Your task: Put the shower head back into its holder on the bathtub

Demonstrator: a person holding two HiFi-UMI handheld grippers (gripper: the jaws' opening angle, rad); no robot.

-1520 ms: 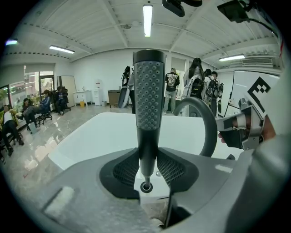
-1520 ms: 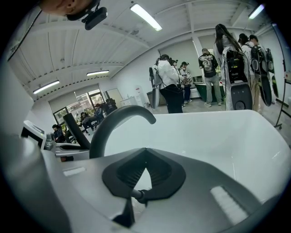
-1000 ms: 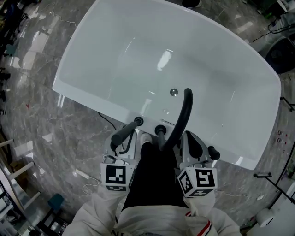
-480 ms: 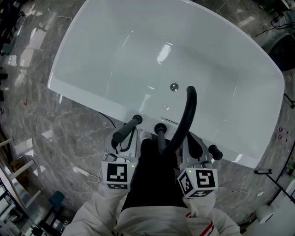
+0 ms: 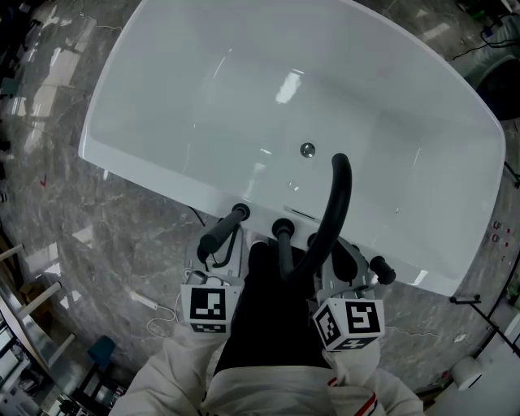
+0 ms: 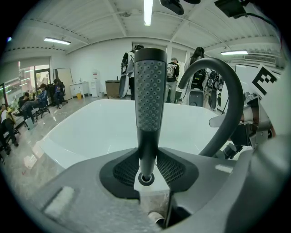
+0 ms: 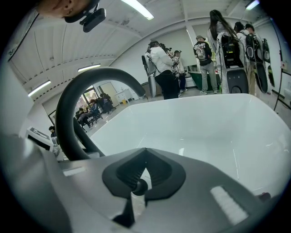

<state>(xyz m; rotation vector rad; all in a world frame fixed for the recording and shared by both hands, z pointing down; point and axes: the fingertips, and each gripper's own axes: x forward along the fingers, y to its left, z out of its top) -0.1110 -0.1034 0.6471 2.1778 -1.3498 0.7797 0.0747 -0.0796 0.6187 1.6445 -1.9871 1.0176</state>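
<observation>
Shower head (image 5: 219,233), status? Logging left to right (A)

Left gripper (image 6: 146,157) is pinching it low on the handle, pads pressing on both sides. The dotted end is pointing away from the person, out toward the near rim of the bathtub (image 5: 154,172). Its far tip is lying right at the rim deck, just left of the black knob (image 5: 282,228) (B)

Is it sitting in the holder yet? (A)

Judging not: it is slanting in the jaws and being carried, not resting on anything. I am not managing to pick out the holder itself, because the tip is covering that spot. Whether they are touching or apart, I cannot tell. What is left, as I am reading it: seat the head, then let go (B)

Further right? (A)

Black arched spout (image 5: 335,203) is rising from the deck beside the knob, with a second knob (image 5: 382,270) sitting past it. Right gripper (image 7: 144,159) is hanging just right of the spout's base, jaws pressed together, nothing pinched that I can see (B)

Surface and room? (A)

Tub is showing white and glossy, empty but for the drain (image 5: 307,149), and is standing on a grey marbled floor (image 5: 122,244). Both gripper views are showing a big open hall. Strip lights (image 6: 148,11) are running overhead, people standing (image 7: 163,73) beyond the far rim, others sitting (image 6: 27,104) off at the left (B)
</observation>
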